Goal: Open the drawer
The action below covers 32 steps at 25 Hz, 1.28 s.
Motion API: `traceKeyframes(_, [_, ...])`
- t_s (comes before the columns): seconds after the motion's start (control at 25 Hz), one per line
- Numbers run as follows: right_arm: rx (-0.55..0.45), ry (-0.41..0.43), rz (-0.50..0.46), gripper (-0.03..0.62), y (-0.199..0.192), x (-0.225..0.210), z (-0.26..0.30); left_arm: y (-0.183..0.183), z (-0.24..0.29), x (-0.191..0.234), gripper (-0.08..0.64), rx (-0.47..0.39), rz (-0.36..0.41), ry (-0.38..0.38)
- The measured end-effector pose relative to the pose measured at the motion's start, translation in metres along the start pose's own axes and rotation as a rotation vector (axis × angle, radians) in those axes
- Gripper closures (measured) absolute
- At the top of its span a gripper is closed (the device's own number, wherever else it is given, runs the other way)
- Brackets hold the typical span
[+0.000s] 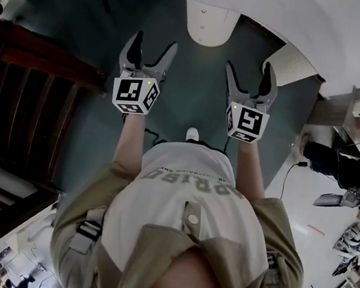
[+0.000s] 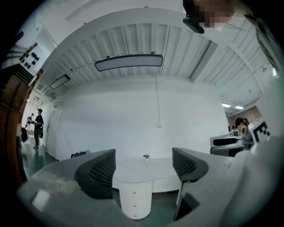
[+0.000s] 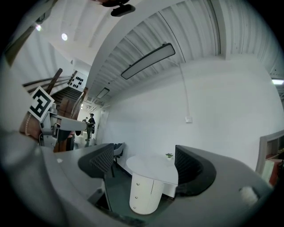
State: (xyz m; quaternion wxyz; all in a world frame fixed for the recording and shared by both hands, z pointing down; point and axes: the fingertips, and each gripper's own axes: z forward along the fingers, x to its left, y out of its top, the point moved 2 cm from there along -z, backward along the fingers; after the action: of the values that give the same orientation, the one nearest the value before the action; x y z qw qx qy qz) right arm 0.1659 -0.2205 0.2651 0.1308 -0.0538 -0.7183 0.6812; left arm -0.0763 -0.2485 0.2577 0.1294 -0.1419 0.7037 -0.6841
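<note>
The white desk point(image 1: 271, 13) stands ahead across the green floor. The rounded drawer unit point(image 1: 210, 23) under its end looks shut, as far as these small views let me judge. The left gripper point(image 1: 151, 44) and right gripper point(image 1: 250, 69) both have their jaws apart and empty, well short of it. The knobs point(image 2: 134, 192) are untouched, so approach, grasp and pull all remain.

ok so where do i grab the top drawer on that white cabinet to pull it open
Take the top knob on the white cabinet, straight on from the front, jaws either side of it. The front looks smooth and rounded, and the small knobs are the only parts sticking out to hold.
</note>
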Motion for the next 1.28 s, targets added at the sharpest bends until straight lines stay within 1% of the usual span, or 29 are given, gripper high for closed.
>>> traceKeyframes(0.16, [0.028, 0.012, 0.015, 0.170, -0.016, -0.003, 0.025, -0.012, 0.017, 0.008, 0.158, 0.030, 0.004, 0.009])
traceKeyframes(0.32, [0.059, 0.028, 0.027, 0.170, -0.033, 0.011, 0.039, -0.028, 0.015, 0.026, 0.158, 0.065, -0.002, 0.028])
traceKeyframes(0.48, [0.081, 0.028, 0.035, 0.170, -0.046, 0.023, 0.056, -0.039, 0.022, 0.047, 0.158, 0.078, -0.012, 0.035])
traceKeyframes(0.64, [0.094, 0.000, 0.031, 0.170, -0.056, 0.027, 0.082, -0.044, 0.050, 0.068, 0.159, 0.081, -0.015, 0.001])
traceKeyframes(0.8, [0.119, -0.049, 0.024, 0.170, -0.066, 0.022, 0.118, -0.039, 0.091, 0.087, 0.158, 0.077, -0.013, -0.044])
traceKeyframes(0.92, [0.148, -0.080, 0.038, 0.170, -0.079, 0.023, 0.146, -0.034, 0.118, 0.099, 0.158, 0.069, -0.010, -0.077])
traceKeyframes(1.08, [0.187, -0.127, 0.059, 0.181, -0.110, 0.026, 0.190, -0.042, 0.151, 0.119, 0.158, 0.073, -0.011, -0.113])
traceKeyframes(1.28, [0.236, -0.134, 0.043, 0.181, -0.163, 0.035, 0.244, -0.074, 0.178, 0.138, 0.158, 0.095, -0.024, -0.141])
